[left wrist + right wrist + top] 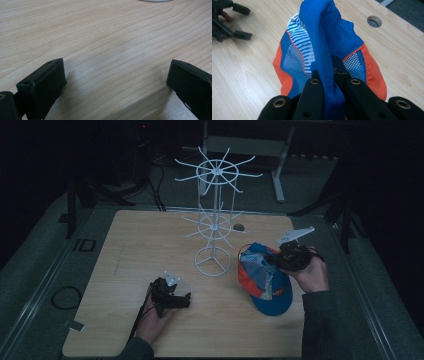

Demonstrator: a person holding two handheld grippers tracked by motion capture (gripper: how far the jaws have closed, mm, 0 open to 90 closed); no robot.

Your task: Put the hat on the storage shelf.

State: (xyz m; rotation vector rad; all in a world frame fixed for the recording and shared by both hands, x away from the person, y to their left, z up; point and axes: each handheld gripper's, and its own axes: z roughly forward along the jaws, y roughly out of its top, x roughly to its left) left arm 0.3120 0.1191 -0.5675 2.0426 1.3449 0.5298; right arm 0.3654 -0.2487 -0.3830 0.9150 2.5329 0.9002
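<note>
A blue and orange cap [262, 277] with mesh side panels lies at the right of the wooden table [140, 245], partly lifted at its far edge. My right gripper [280, 260] is shut on a fold of the cap's blue fabric [322, 45], which stands up between the black jaws of this gripper [325, 72]. My left gripper [185, 300] rests low near the table's front left, held by a hand. Its jaws stand wide apart, and this gripper [116, 80] has bare wood between them. The right gripper view shows the left gripper [243, 22] at its top left.
A white wire rack [215, 220] with two tiers of spokes stands on a ring base at the table's middle, just left of the cap. A round cable hole [239, 227] sits behind the cap. Dark floor and metal frames surround the table.
</note>
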